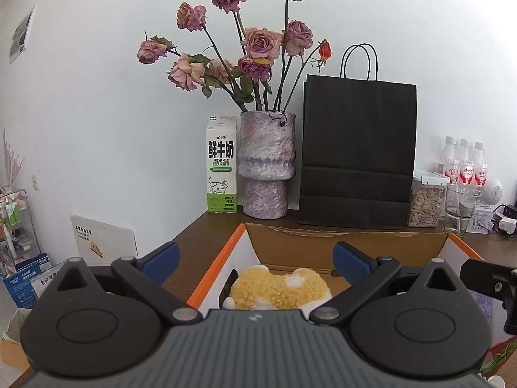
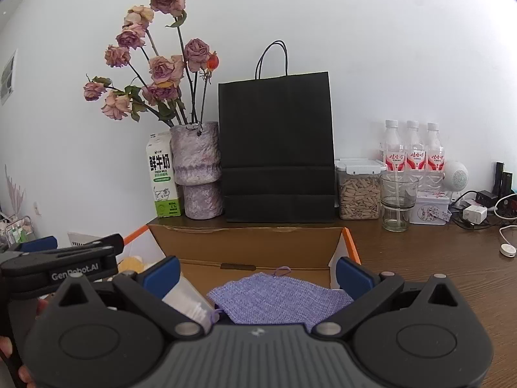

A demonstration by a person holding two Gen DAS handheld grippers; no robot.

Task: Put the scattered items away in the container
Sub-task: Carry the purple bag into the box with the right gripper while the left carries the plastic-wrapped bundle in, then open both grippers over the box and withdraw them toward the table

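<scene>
Already both of your claws hang over the open orange-edged cardboard box (image 1: pixel 349 249), so you look to be at the dropping-in stage, or just past it. Your left claw (image 1: pixel 255 260) stands with its blue pads spread wide and nothing between them; below it a fluffy yellow-and-white plush toy (image 1: pixel 279 287) lies inside the box at its left end. Your right claw (image 2: pixel 257 271) is likewise spread and holds nothing; under it a lilac woven cloth pouch (image 2: pixel 281 297) rests on the box floor, with a clear plastic packet (image 2: pixel 190 300) just left of it.

By the look of it these three are already stowed. Your next move is to lift both claws straight up out of the box and look about the brown wooden desk (image 2: pixel 436 265) for anything loose; neither view shows the near part of the desk, so I cannot tell what remains.

Mind the far side. A black paper carrier bag (image 2: pixel 278 148) stands just behind the box, with a mottled purple ceramic vase of dried roses (image 2: pixel 197 171) and a green-and-white milk carton (image 2: pixel 163 177) to its left. To the right stand a lidded clear jar of seeds (image 2: pixel 358 194), an empty glass tumbler (image 2: pixel 397 200) and three water bottles (image 2: pixel 413 152). White cables (image 2: pixel 504 242) trail at the far right. The two claws sit close together, so raise them apart.
</scene>
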